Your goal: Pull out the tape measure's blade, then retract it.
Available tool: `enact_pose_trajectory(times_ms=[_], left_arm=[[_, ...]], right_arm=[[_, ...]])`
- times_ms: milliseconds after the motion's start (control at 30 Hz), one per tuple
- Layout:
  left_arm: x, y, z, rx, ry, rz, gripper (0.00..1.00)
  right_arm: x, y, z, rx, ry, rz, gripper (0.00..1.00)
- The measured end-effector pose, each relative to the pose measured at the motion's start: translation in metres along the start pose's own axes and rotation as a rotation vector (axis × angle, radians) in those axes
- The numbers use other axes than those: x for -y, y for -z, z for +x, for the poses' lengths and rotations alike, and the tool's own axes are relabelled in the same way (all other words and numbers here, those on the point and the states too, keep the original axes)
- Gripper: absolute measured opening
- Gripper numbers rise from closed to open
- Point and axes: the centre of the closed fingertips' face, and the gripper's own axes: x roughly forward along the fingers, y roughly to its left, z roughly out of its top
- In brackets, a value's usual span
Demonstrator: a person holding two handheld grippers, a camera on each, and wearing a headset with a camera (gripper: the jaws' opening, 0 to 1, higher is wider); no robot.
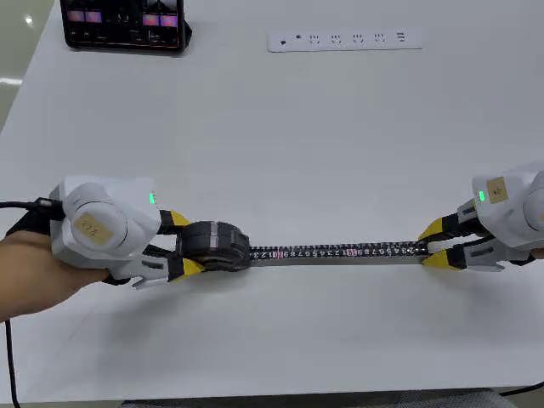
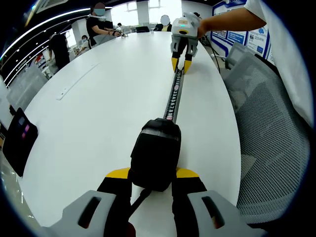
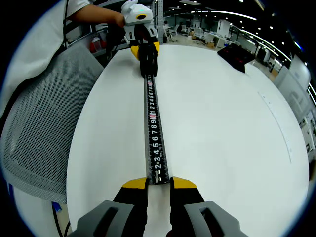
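The hook end of the blade (image 1: pixel 340 252) is hidden between the yellow tips of the right tongs (image 1: pixel 430 245). The left tongs (image 1: pixel 187 244) cover the rear of the tape measure case (image 1: pixel 217 245). The head view's top edge cuts off a dark device (image 1: pixel 123 25), and its screen is too small to read.

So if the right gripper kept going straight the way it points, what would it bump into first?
The right gripper is shut on the end of the blade. Straight on, it would follow the blade and probably meet the tape measure case first, held in the left gripper.
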Motion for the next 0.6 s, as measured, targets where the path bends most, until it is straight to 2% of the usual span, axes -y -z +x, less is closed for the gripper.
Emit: enact_pose_trajectory(times_ms=[233, 600], left_arm=[[0.0011, -0.0005, 0.0008, 0.002, 0.004, -0.030, 0.30], [0.0045, -0.0021, 0.0024, 0.003, 0.012, -0.023, 0.38]], right_arm=[[-0.0030, -0.0022, 0.0010, 0.014, -0.010, 0.016, 0.20], [-0.0046, -0.0033, -0.0003, 0.020, -0.008, 0.033, 0.24]])
